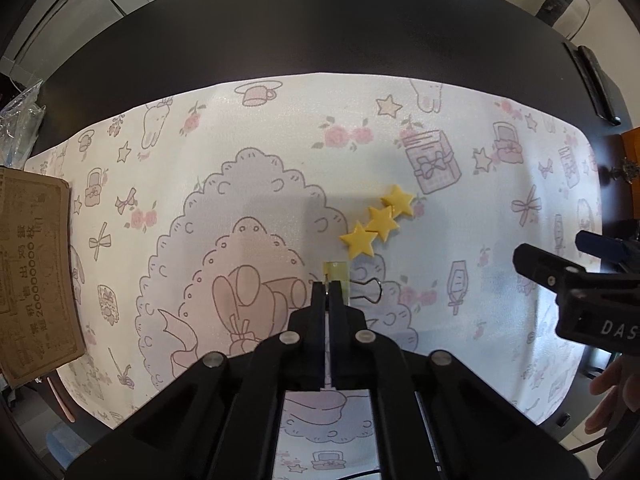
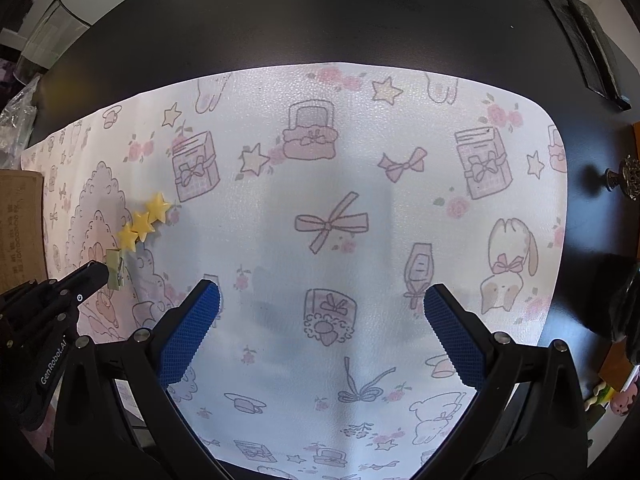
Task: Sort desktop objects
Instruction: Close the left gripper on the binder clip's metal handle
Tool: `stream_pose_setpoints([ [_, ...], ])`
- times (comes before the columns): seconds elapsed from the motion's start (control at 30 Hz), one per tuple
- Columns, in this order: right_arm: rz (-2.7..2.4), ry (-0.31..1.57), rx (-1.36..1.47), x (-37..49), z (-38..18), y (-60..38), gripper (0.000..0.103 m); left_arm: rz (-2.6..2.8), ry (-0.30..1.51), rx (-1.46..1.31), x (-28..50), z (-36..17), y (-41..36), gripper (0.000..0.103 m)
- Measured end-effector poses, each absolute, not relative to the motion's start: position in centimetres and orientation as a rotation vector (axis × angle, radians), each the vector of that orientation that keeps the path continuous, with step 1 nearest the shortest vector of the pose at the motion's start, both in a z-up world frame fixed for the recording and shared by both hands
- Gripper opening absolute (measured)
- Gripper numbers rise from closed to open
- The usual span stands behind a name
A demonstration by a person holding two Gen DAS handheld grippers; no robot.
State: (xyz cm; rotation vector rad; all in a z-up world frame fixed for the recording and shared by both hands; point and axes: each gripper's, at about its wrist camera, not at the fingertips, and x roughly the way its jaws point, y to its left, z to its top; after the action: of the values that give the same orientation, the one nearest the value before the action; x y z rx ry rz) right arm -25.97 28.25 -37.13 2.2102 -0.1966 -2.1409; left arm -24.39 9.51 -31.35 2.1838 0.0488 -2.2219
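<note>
My left gripper (image 1: 328,289) points down over the patterned mat (image 1: 240,128), shut on a small yellow-green binder clip (image 1: 336,274) whose black wire handle (image 1: 370,290) sticks out to the right. The right wrist view shows the same clip (image 2: 115,267) pinched at the left gripper's tips (image 2: 98,274). Just beyond it on the mat lies a yellow hair clip of three stars (image 1: 376,222) (image 2: 144,220). My right gripper (image 2: 320,306) hangs open over a bare stretch of mat, with nothing between its blue pads (image 2: 192,328). In the left wrist view it shows at the right edge (image 1: 560,280).
A brown cardboard box (image 1: 32,272) (image 2: 18,224) lies at the mat's left end, with a clear plastic bag (image 1: 20,120) behind it. Dark tabletop (image 1: 320,32) surrounds the mat. A flat black object (image 1: 600,80) lies at the far right. A person's hand (image 1: 612,392) shows at lower right.
</note>
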Motion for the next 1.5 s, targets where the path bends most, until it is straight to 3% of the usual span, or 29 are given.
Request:
stream_pose_setpoints([
  [0.93, -2.099, -0.106, 2.246, -30.3, -39.1, 10.9, 0.103, -2.221, 0.115, 2.178, -25.2, -29.4, -6.3, 0.001],
  [1.5, -2.083, -0.027, 2.287, -32.9, -41.5, 7.8, 0.103, -2.208, 0.146, 2.155, -25.2, -29.3, -9.2, 0.001],
])
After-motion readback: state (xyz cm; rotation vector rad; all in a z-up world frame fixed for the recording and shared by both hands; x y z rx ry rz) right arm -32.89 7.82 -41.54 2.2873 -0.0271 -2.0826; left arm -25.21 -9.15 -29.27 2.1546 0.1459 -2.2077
